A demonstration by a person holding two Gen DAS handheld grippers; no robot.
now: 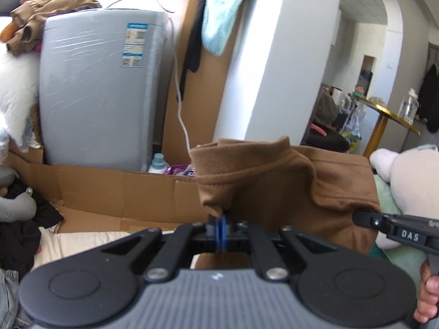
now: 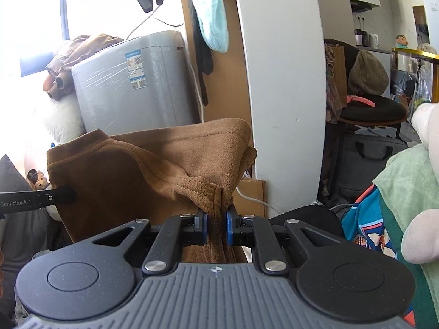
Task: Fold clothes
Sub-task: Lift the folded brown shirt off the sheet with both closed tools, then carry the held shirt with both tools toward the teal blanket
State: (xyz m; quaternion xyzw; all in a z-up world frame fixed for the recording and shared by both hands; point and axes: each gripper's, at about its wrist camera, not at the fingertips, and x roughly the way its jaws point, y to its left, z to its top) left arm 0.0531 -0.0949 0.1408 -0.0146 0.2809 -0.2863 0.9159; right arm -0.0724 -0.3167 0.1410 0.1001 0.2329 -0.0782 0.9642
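A brown garment (image 1: pixel 279 186) hangs in the air between my two grippers, its collar sagging in a curve across the top. My left gripper (image 1: pixel 221 226) is shut on one upper corner, with a thin edge of cloth pinched between the blue pads. In the right wrist view the same brown garment (image 2: pixel 131 170) drapes leftward, and my right gripper (image 2: pixel 216 226) is shut on a thick bunch of its cloth. The right gripper (image 1: pixel 365 218) also shows at the right edge of the left wrist view, and the left gripper (image 2: pixel 65 194) at the left edge of the right wrist view.
A grey washing machine (image 1: pixel 101 90) wrapped in film stands behind, with brown clothes (image 1: pixel 35 19) piled on it. Cardboard (image 1: pixel 115 192) lines its base. A white pillar (image 2: pixel 279 82) rises straight ahead. A light blue towel (image 1: pixel 222 8) hangs above. Plush toys (image 2: pixel 422 197) and a pale green cloth (image 2: pixel 403 181) lie at the right.
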